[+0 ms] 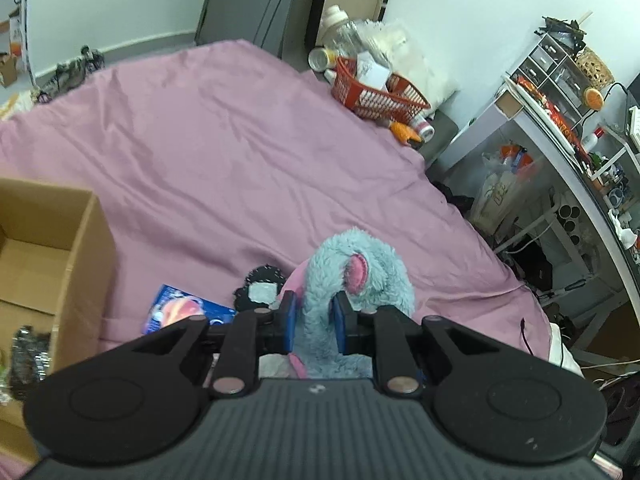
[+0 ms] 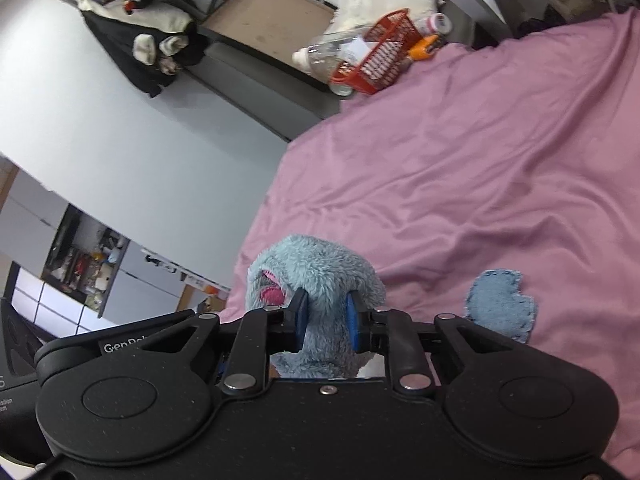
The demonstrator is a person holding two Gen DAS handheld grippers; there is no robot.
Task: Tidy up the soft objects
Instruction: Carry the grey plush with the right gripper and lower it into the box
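A fluffy light-blue plush toy (image 1: 360, 276) with pink inner ears is held above the pink bed sheet (image 1: 224, 152). My left gripper (image 1: 314, 322) is shut on one part of it. My right gripper (image 2: 327, 322) is shut on another part of the same plush toy (image 2: 316, 268). An open cardboard box (image 1: 52, 248) stands at the left in the left wrist view. A blue denim patch (image 2: 500, 304) lies on the sheet (image 2: 480, 152) right of the right gripper.
A blue packet (image 1: 180, 312) and a black fuzzy item (image 1: 260, 284) lie on the sheet below the toy. A red basket (image 1: 380, 92) with bottles sits at the bed's far corner, also in the right wrist view (image 2: 380, 52). A cluttered desk (image 1: 560, 128) stands to the right.
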